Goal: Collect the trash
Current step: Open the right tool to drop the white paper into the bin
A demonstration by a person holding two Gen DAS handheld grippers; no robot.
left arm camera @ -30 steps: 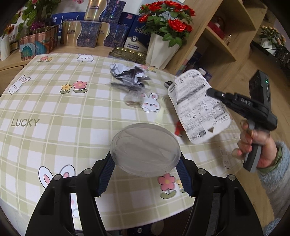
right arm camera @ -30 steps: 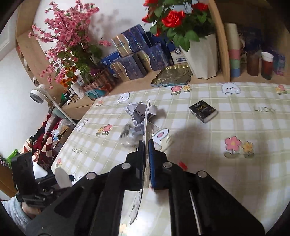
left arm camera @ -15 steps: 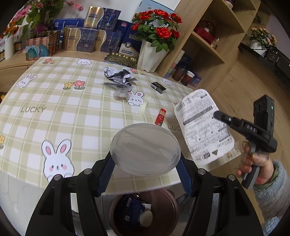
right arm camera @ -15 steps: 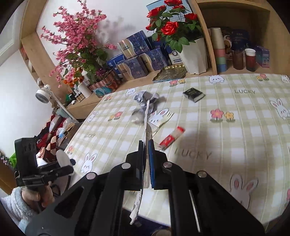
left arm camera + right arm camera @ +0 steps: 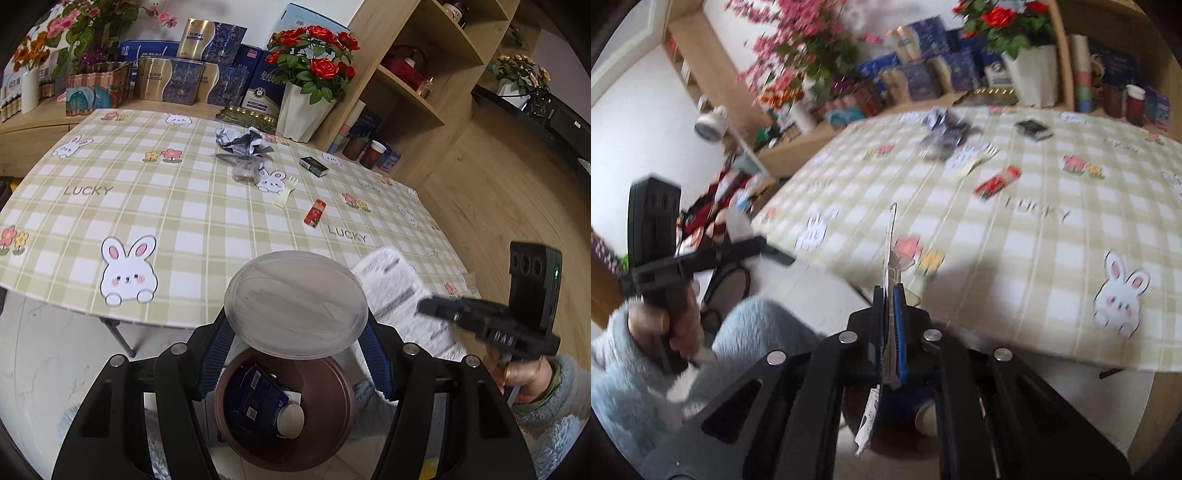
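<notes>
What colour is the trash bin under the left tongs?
Dark reddish-brown trash bin, seen best in the left wrist view.

Table (image 5: pixel 192 221): crumpled wrapper (image 5: pixel 242 142) at far centre; small box (image 5: pixel 313 164) to its right; fork (image 5: pixel 286 197) and sachet (image 5: pixel 314 218) nearer, side by side. Bin (image 5: pixel 284 406) on floor below near edge, carton (image 5: pixel 255 400) inside. Potted roses (image 5: pixel 310 92) beyond far edge.

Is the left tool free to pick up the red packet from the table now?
Probably not: the left tool is already shut on a clear lid above the bin, away from the red packet.
</notes>
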